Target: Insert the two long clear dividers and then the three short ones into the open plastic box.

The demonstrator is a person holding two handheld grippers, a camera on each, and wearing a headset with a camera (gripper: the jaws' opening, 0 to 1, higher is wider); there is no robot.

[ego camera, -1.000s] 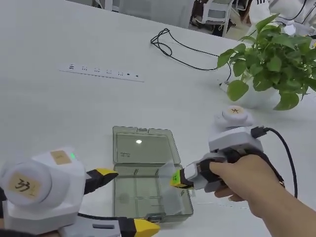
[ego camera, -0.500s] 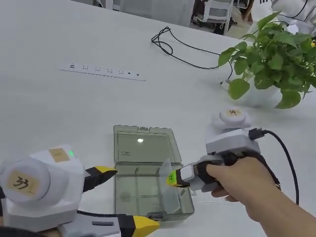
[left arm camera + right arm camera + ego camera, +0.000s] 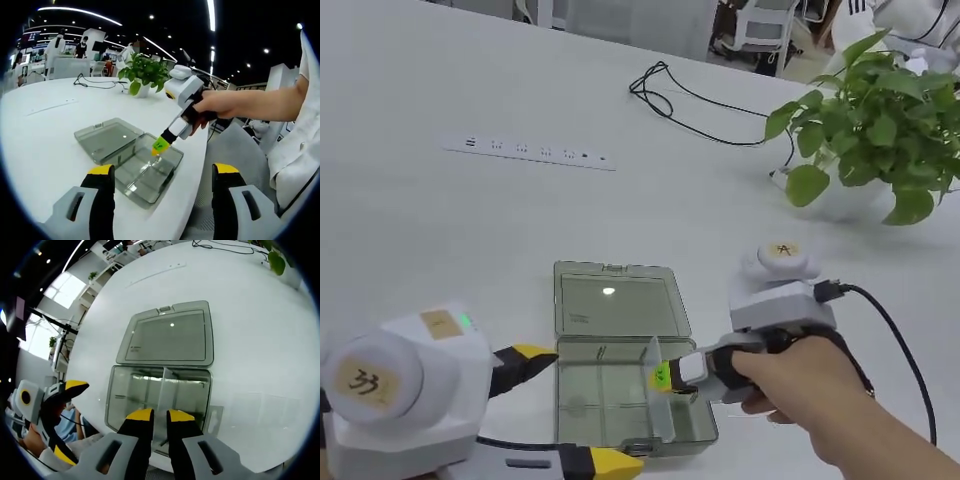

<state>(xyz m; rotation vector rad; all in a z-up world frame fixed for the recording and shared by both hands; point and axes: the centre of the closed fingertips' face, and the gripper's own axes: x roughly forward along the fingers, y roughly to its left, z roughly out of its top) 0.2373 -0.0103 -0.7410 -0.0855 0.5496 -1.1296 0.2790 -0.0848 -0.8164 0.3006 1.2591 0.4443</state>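
R gripper, divider lower in box

Bright overhead light whitens the desk; a lamp glint marks the box lid. Left gripper view: ceiling strips glare at 12 o'clock, edges bow.

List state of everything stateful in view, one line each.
plastic box: open, lid flat on the table.
long clear divider: upright inside the box, gripped near its top; whether it is seated, cannot tell.
right gripper: shut on the long clear divider.
left gripper: open, empty, beside the box.
loose dividers: lying flat on the table next to the box.
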